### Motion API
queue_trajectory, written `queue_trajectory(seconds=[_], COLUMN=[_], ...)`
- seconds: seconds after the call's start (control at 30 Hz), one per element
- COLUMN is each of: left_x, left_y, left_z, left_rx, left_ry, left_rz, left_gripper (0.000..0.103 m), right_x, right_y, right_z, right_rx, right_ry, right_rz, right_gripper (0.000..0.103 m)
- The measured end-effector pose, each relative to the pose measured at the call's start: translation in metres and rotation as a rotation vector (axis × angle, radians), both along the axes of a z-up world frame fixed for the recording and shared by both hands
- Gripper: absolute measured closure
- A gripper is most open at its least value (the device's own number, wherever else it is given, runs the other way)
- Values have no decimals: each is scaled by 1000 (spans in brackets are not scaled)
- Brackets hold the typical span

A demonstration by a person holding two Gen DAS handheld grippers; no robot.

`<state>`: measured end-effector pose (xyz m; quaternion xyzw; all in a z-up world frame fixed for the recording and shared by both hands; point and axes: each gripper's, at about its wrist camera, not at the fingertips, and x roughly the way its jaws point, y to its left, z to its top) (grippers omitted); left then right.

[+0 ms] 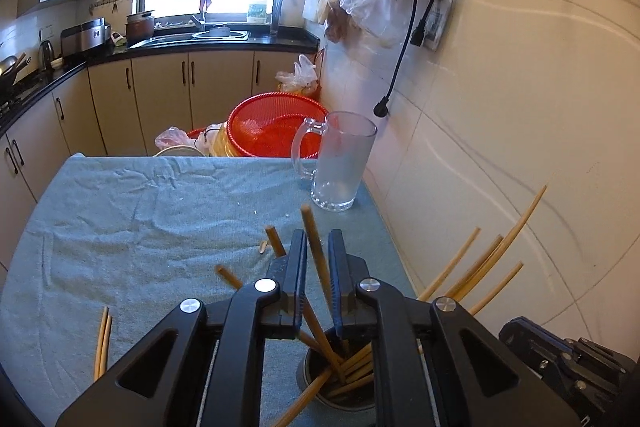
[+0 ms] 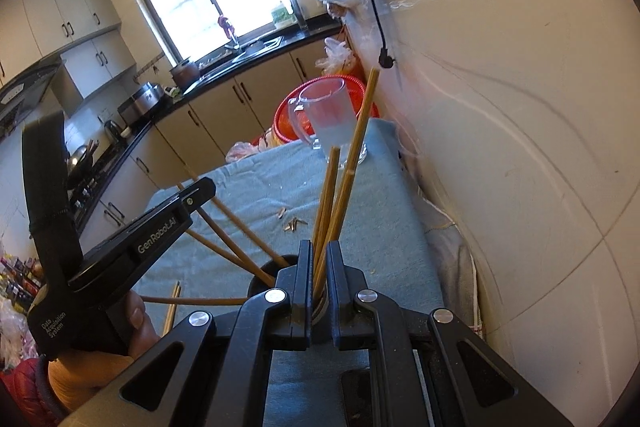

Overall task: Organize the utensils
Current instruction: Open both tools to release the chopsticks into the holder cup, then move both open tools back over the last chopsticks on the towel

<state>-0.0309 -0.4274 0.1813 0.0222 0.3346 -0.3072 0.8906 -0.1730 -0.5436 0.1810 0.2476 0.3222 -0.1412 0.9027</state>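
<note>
A dark round holder [image 1: 316, 383] stands on the blue towel [image 1: 140, 219] and holds several bamboo chopsticks that lean outward. My left gripper [image 1: 318, 247] sits just above the holder with a narrow gap between its fingers, and one brown chopstick [image 1: 314, 239] passes between them. My right gripper [image 2: 319, 255] is nearly closed around several pale chopsticks [image 2: 352, 163] that rise from the holder [image 2: 260, 281]. A pair of loose chopsticks [image 1: 102, 341] lies on the towel at the left; it also shows in the right wrist view [image 2: 172, 307].
An empty glass mug [image 1: 340, 163] stands at the towel's far right corner. A red mesh basket [image 1: 276, 127] sits behind the table. A tiled wall [image 1: 520, 107] runs along the right edge. Small bits of debris [image 2: 292, 225] lie on the towel.
</note>
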Motion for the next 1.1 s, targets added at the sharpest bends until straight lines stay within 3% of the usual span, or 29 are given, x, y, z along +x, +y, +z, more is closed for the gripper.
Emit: queue_trajectory(seconds=[0.07,0.17,0.27,0.5,1.1], left_x=[-2,-7,-14,-26,-35], left_y=[4,10,16,38,106], left_z=[7,19,31,53,77], left_rx=[-12,-27,-29,-43,-25], left_ry=[-6,-36,-68,-124,-192], left_rz=[8,19,19,27,58], left_gripper=[77,73,62,51,46], right_x=[-7,-19,-31,-44,-47], right_y=[2,3,4,13,57], right_z=[5,13,22,32,45], right_rx=[-7,-10,-16,-39,-50], right_ry=[-10,-28,-40,-48,-57], right_rz=[-15,-43,-80,-114,-122], right_gripper=[89,73,67,51,50])
